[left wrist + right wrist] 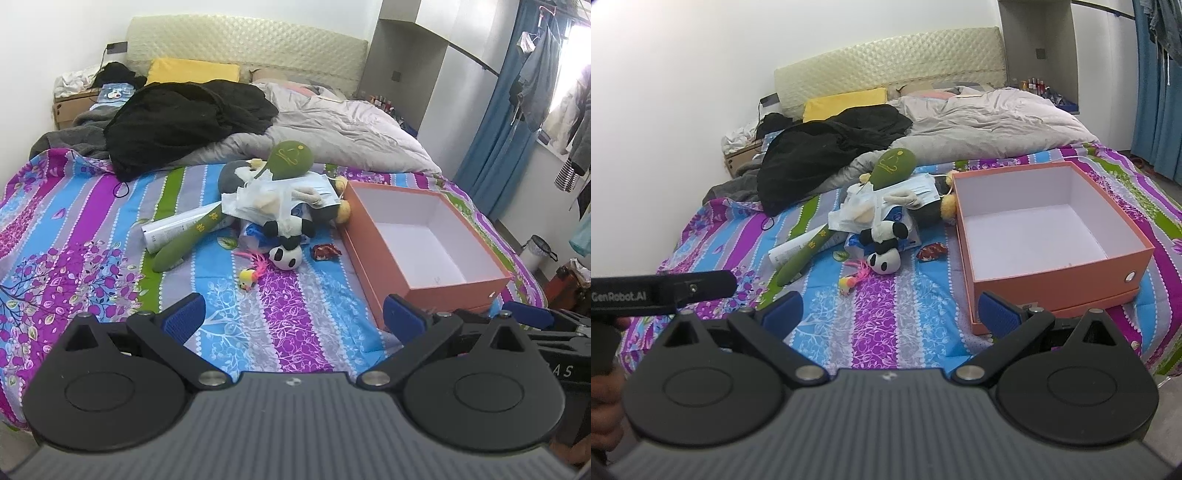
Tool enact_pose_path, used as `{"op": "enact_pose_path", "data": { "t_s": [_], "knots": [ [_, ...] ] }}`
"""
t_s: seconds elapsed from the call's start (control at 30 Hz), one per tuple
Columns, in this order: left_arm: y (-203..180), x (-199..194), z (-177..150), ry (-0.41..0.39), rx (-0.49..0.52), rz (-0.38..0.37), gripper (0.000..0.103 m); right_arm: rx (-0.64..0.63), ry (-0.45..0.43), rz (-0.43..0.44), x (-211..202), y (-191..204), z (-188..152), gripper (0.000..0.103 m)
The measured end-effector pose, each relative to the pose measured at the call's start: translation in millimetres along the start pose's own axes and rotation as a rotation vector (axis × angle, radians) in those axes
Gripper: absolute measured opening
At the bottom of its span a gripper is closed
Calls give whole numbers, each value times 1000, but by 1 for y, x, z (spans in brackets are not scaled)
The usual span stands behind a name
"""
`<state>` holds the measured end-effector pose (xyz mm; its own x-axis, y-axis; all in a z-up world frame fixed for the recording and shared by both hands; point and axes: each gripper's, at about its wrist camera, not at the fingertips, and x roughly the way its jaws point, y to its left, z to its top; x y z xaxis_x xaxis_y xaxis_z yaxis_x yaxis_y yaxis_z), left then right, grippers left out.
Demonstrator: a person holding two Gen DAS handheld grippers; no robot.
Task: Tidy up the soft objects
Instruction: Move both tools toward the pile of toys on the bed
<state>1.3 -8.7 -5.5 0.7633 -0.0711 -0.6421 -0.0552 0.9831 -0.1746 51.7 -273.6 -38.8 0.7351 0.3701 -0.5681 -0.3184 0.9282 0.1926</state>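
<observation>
The grey plush lies mostly buried under face masks (its shape unclear).

I see a bedsheet striped purple, blue, green and grey with white leafy prints, an orange box lined white at right, a green plush, a black-and-white panda and a yellow pillow far off

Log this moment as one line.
left gripper open | right gripper open | orange cardboard box empty | plush toy pile untouched
</observation>
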Motion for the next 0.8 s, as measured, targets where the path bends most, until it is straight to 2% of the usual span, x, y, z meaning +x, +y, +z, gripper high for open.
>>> {"op": "enact_pose_path", "data": {
  "t_s": [0.8],
  "knots": [
    [2, -5, -4, -6, -12, -6, 103, -10, 17, 28, 4, 5, -5, 103]
  ]
}}
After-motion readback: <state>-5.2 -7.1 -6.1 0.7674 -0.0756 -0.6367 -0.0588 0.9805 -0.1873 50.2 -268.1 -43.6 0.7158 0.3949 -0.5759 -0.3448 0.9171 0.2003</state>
